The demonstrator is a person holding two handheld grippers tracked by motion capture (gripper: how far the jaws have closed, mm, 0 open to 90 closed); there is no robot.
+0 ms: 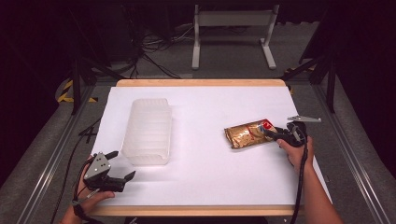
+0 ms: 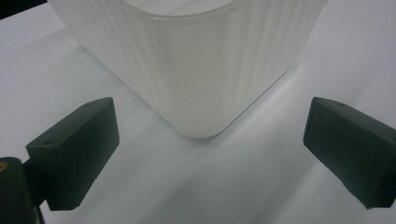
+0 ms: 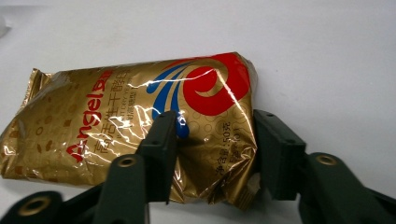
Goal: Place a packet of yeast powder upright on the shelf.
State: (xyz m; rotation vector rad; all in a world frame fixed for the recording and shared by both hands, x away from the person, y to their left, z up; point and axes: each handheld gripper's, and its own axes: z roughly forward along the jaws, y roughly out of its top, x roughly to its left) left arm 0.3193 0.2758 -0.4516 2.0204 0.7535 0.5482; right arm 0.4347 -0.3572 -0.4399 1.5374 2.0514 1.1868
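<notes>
Gold foil packet [image 1: 247, 134] lying flat on the white table [image 1: 205, 177] at right in the high view, red and blue swirl at its near end, that end caught between the jaws of the right gripper [image 1: 275, 134]; held from the right by the right hand [image 1: 295, 150]. Well apart at left, a ribbed translucent plastic container [image 1: 147, 130]; just below its near corner, the left gripper [image 1: 122, 163] in the left hand [image 1: 91, 198], jaws spread wide on nothing

Left gripper view: two black jaws far apart, bare white table between them, rounded corner of the container [image 2: 196, 70] just ahead, untouched

Right gripper view: crinkled, shiny gold packet [image 3: 130, 121], red "Angel" lettering and a line of Chinese characters along its length, red ring with blue streaks toward the end; right gripper [image 3: 212, 144] straddling that end, jaws narrowed onto the foil, which puckers between them, bottom seam crumpled
</notes>
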